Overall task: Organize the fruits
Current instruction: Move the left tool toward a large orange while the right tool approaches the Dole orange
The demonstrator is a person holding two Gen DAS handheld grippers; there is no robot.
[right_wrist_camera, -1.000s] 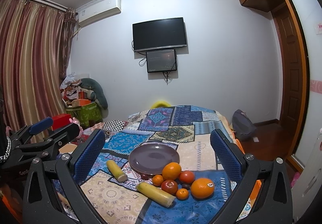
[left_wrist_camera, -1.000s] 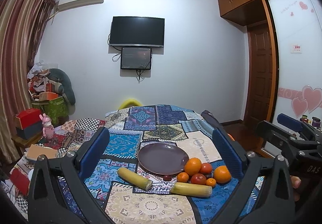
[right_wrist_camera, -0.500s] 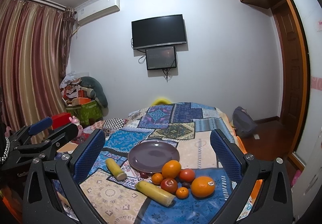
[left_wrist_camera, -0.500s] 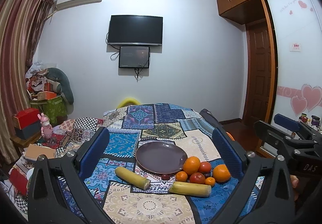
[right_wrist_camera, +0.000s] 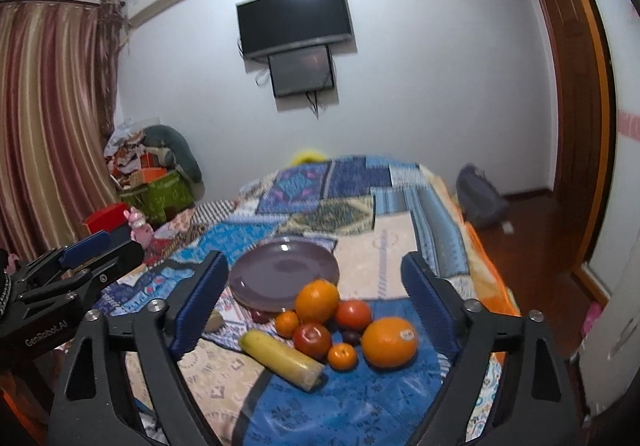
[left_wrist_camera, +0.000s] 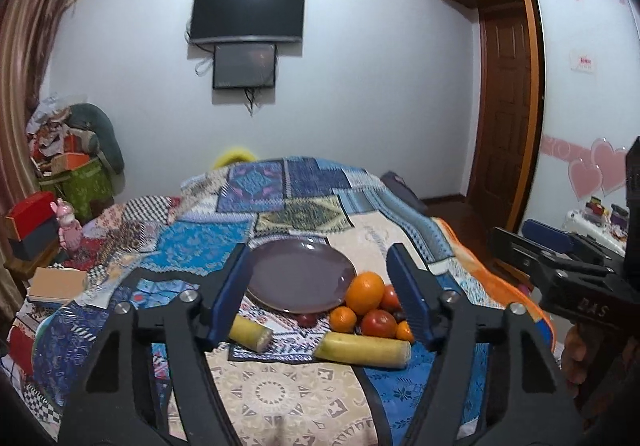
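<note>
A purple plate (left_wrist_camera: 298, 274) (right_wrist_camera: 282, 272) lies empty on the patchwork cloth. In front of it sits a cluster of fruit: a large orange (left_wrist_camera: 365, 288) (right_wrist_camera: 317, 300), a second large orange with a sticker (right_wrist_camera: 389, 342), red apples (left_wrist_camera: 378, 323) (right_wrist_camera: 312, 340), small tangerines (left_wrist_camera: 343, 318) (right_wrist_camera: 342, 356) and two yellow banana pieces (left_wrist_camera: 362, 350) (right_wrist_camera: 282, 360) (left_wrist_camera: 250, 332). My left gripper (left_wrist_camera: 320, 292) is open and empty above the fruit. My right gripper (right_wrist_camera: 316, 304) is open and empty, framing the cluster.
The patchwork-covered table (left_wrist_camera: 280, 394) fills the middle of the room. Boxes and clutter (left_wrist_camera: 68, 173) stand at the left by the curtain. A dark bag (right_wrist_camera: 480, 201) lies on the floor at the right. A wooden door (left_wrist_camera: 508, 113) is at the right.
Both grippers have moved forward and lower toward the fruit. The jaws of both have narrowed somewhat but stay open. The fruit and plate have not moved.
</note>
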